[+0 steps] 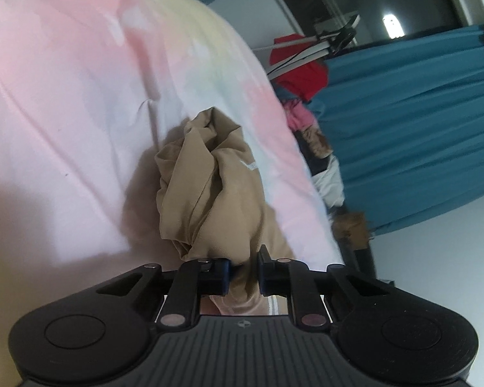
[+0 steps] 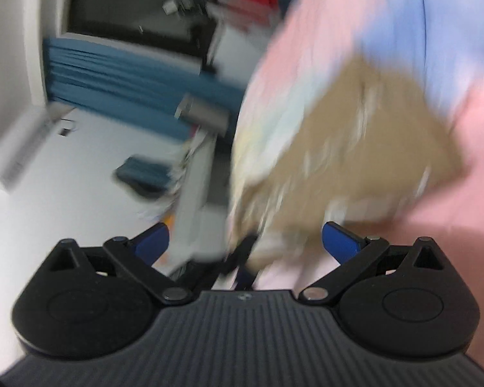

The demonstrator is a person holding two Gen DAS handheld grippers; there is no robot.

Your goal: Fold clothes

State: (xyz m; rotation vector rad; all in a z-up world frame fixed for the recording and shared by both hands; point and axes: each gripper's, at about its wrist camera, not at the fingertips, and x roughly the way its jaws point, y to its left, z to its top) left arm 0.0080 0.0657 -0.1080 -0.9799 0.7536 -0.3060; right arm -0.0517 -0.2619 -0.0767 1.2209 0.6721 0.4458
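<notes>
A tan garment [image 1: 209,190] lies bunched in a crumpled heap on a pastel pink, blue and yellow sheet [image 1: 80,96]. My left gripper [image 1: 244,274] is shut on the near end of this garment, and cloth fills the gap between its fingers. The right wrist view is motion-blurred. There the tan garment [image 2: 355,148] lies spread wider on the same sheet [image 2: 451,242]. My right gripper [image 2: 245,242] stands open, its blue fingertips [image 2: 338,242] far apart, with the garment's near edge just ahead of them.
A blue pleated curtain [image 1: 413,135] hangs beyond the sheet's edge. Beside it are a red garment [image 1: 300,74] and a pile of mixed clothes [image 1: 319,148]. Pale floor [image 2: 64,167], a grey metal frame [image 2: 196,174] and a dark blue item [image 2: 145,174] lie left of the sheet.
</notes>
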